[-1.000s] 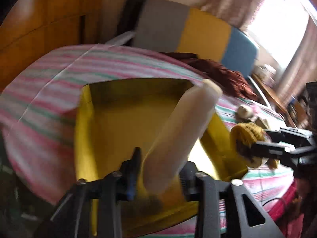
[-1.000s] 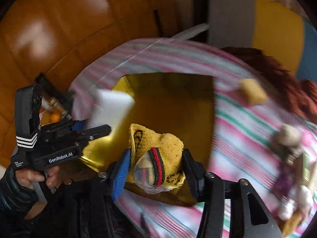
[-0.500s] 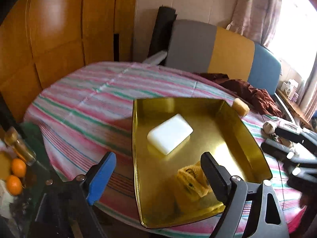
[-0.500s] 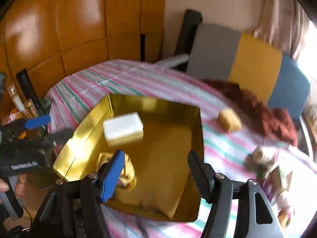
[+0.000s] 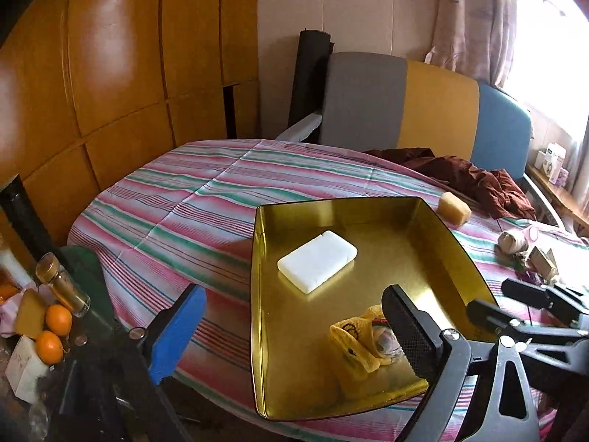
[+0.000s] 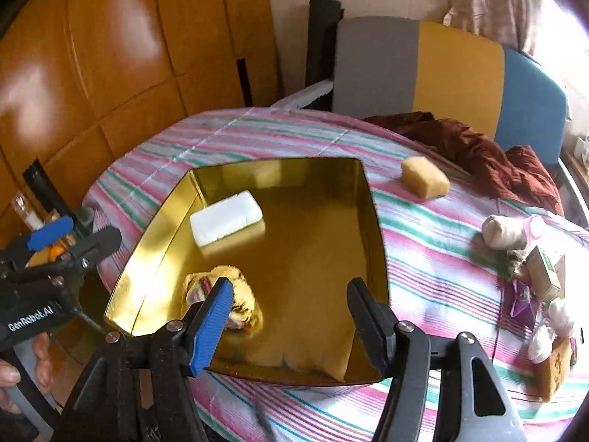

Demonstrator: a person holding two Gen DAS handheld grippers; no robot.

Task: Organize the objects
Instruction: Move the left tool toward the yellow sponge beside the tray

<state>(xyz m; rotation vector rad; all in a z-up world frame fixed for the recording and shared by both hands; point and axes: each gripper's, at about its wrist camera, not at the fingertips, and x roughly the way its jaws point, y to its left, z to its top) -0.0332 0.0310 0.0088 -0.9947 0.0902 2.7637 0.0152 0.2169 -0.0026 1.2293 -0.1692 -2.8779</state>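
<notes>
the yellow sock (image 5: 362, 346) is partly hidden behind the right finger of the left hand-held gripper (image 5: 294, 328), and in the right wrist view it is blurred behind the blue pad of the right hand-held gripper (image 6: 291, 316), so its pattern is hard to read. the small clutter (image 6: 541, 276) at the right edge of the surface (image 5: 176, 213) is too smeared to name. both hand-held grippers hang over the near edge with jaws spread wide and nothing between them. the gold tray (image 5: 434, 221) sits near the front, with bare striped cloth to its left and far side. inside the tray, the white soap bar (image 5: 317, 260) lies toward the far left and the sock at the near side, well apart. a tan sponge (image 6: 423, 182) lies outside, beyond the tray's far right corner.
</notes>
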